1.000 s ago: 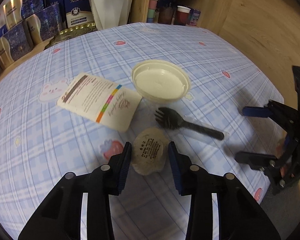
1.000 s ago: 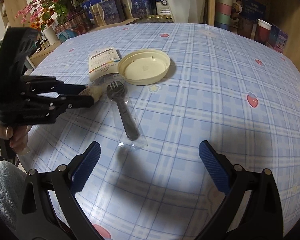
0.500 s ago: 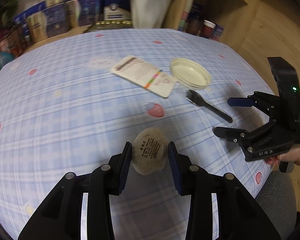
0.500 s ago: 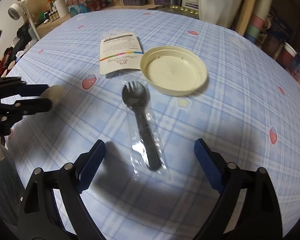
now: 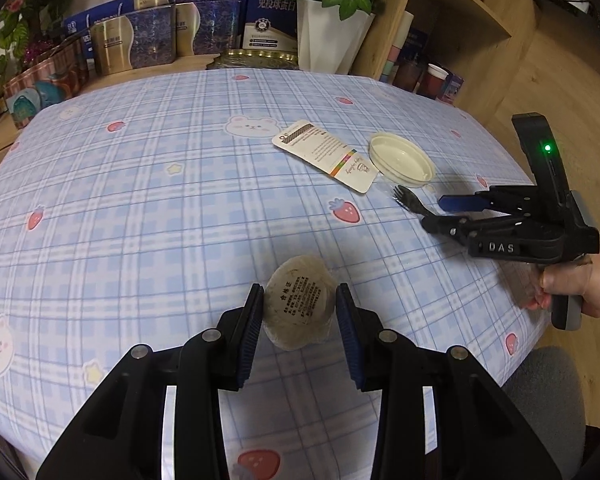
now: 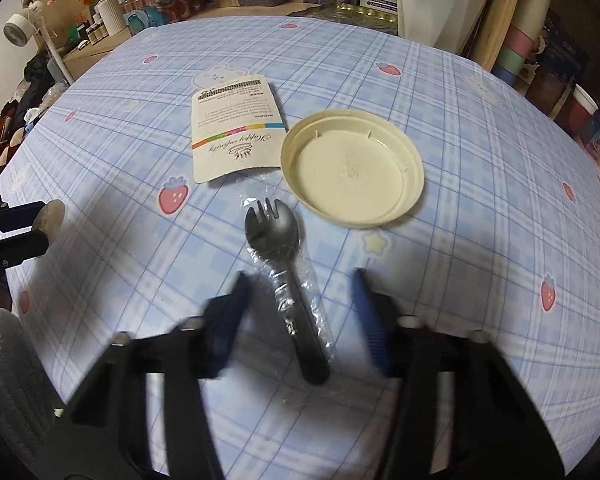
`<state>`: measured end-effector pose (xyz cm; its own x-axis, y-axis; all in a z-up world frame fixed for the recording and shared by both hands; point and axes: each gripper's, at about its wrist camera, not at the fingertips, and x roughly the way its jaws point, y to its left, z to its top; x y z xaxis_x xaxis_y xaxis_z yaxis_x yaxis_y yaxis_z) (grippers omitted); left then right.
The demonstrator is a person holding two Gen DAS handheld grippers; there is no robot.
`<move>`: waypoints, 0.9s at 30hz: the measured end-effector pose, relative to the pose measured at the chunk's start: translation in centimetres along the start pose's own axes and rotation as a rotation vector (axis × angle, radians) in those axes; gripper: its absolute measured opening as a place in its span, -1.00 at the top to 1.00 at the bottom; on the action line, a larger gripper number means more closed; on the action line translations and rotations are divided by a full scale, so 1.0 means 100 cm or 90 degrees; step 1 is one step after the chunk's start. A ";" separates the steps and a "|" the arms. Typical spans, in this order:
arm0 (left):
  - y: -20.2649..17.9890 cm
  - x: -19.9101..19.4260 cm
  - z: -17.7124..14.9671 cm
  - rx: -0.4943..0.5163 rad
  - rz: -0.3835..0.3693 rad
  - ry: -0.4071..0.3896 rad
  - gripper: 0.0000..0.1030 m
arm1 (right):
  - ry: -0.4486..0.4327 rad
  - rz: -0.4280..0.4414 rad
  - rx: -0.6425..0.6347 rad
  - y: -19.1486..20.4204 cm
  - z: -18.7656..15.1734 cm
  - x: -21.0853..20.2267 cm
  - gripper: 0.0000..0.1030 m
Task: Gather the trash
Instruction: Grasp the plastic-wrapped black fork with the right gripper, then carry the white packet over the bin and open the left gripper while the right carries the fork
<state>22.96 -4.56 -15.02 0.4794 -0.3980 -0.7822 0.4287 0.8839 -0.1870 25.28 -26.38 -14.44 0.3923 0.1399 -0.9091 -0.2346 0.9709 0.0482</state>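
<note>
Now right gripper (image 6: 300, 312) jaws closing, straddling wrapped spork (image 6: 288, 280) handle, not yet touching; left gripper (image 5: 299, 312) clamps round packet (image 5: 300, 306).

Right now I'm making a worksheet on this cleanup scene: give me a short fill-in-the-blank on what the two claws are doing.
1. The left claw grips a round ____ wrapper.
2. The black spork is sealed in clear ____.
3. The right claw, whose jaws have just been closing, straddles the spork's ____.
4. The cream lid lies with its rim facing ____.

Missing words: paper; plastic; handle; up
</note>
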 end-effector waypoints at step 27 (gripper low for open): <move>-0.018 -0.066 -0.039 -0.005 -0.005 -0.051 0.35 | -0.077 0.017 -0.013 0.038 -0.059 -0.070 0.73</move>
<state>16.01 -2.53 -11.83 0.5358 -0.4223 -0.7312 0.4264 0.8827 -0.1973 16.38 -24.87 -10.36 0.4897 0.1887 -0.8512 -0.2637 0.9626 0.0617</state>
